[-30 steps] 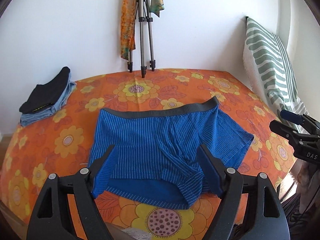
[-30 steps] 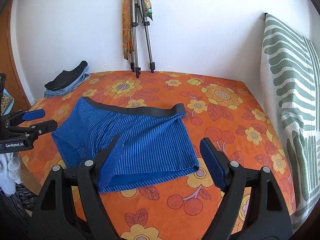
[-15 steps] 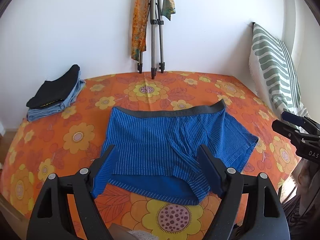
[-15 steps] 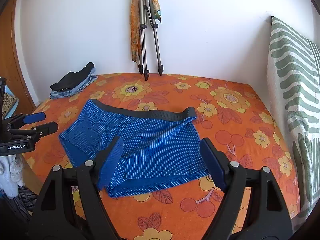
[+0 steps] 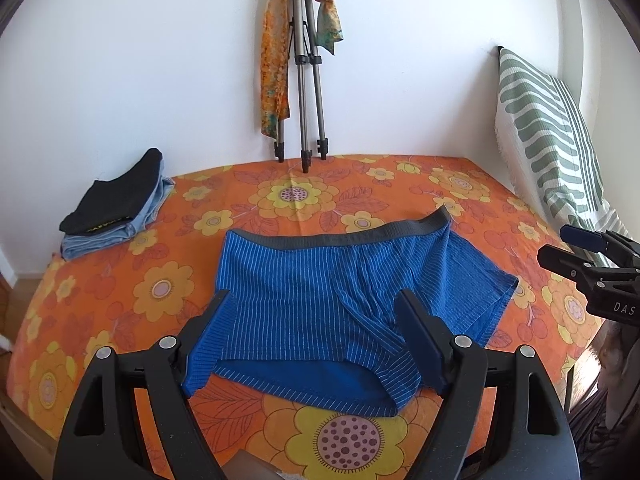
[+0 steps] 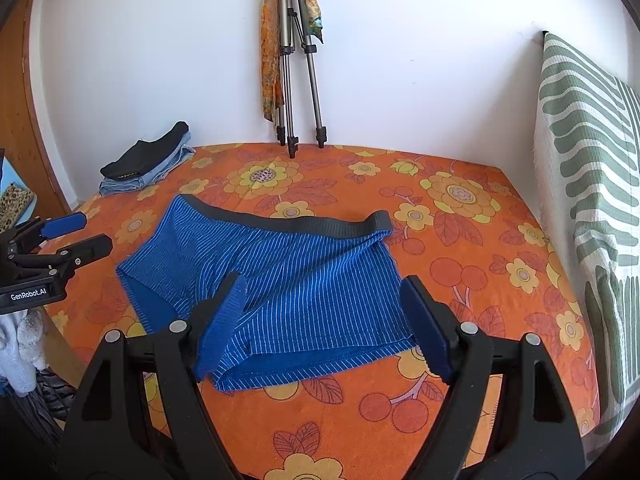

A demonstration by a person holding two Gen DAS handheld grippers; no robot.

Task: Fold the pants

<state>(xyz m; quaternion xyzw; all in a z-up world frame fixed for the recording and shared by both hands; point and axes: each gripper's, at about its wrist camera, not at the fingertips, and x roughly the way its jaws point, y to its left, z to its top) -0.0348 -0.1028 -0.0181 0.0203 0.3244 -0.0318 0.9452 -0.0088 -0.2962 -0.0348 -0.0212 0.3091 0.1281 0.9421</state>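
Blue striped shorts [image 5: 320, 300] with a dark grey waistband lie flat on an orange flowered bedspread [image 5: 160, 292], waistband toward the wall. In the right wrist view the same shorts [image 6: 288, 276] spread across the middle of the bed. My left gripper [image 5: 312, 312] hovers open above the shorts' near hem, touching nothing. My right gripper [image 6: 322, 300] hangs open over the right leg, also apart from the cloth. Each gripper shows at the edge of the other's view: the right gripper [image 5: 576, 248] and the left gripper [image 6: 72, 236].
A folded stack of black and denim clothes [image 5: 116, 208] sits at the back left of the bed. A tripod [image 5: 304, 80] draped with scarves leans on the white wall. A green-and-white striped pillow [image 5: 552, 136] stands along the right side.
Both views have drawn back and up a little, so the shorts sit lower and more of the bed shows. The cloth has not moved; both grippers stay open.
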